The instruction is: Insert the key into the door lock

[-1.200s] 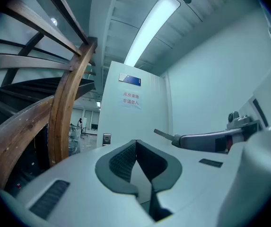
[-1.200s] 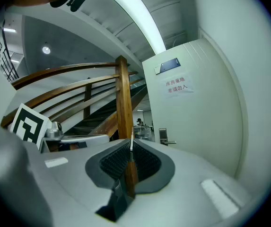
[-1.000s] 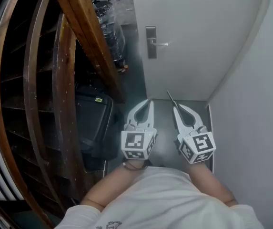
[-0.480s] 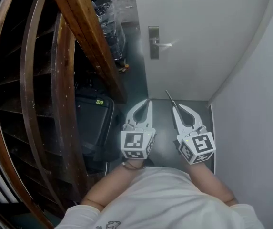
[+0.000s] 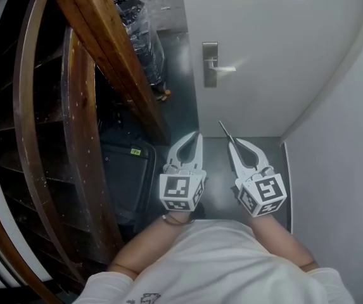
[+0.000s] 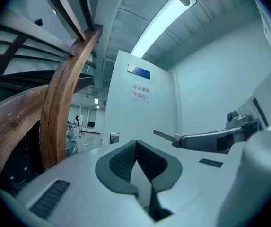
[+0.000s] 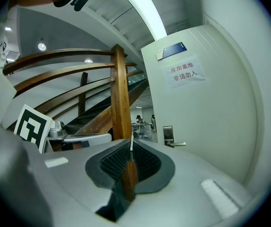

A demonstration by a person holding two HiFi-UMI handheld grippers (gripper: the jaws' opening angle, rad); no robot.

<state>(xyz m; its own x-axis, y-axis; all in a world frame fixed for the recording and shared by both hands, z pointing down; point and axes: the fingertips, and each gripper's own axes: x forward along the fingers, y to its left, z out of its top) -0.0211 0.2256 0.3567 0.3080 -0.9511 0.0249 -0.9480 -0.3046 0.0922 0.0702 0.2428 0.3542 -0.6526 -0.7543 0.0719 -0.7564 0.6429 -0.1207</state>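
Note:
The white door (image 5: 276, 49) stands ahead with a metal lock plate (image 5: 210, 64) and lever handle (image 5: 225, 69). My right gripper (image 5: 232, 142) is shut on a thin key (image 5: 223, 128) that sticks out forward and to the left, still well short of the door. In the right gripper view the key (image 7: 131, 149) stands between the pads, and the lock plate (image 7: 168, 135) is small and far, to the right of it. My left gripper (image 5: 197, 134) is beside the right one, shut and empty; its jaws (image 6: 136, 143) meet with the lock plate (image 6: 114, 138) far behind.
A curved wooden stair rail (image 5: 114, 62) and steps fill the left. A dark suitcase (image 5: 125, 170) lies under them, close to my left gripper. A white wall (image 5: 339, 157) closes the right side. The grey floor strip (image 5: 216, 163) leads to the door.
The view has drifted closer to the door: the lock plate sits a little lower, further right and larger. Both grippers keep the same pose, the key still held.

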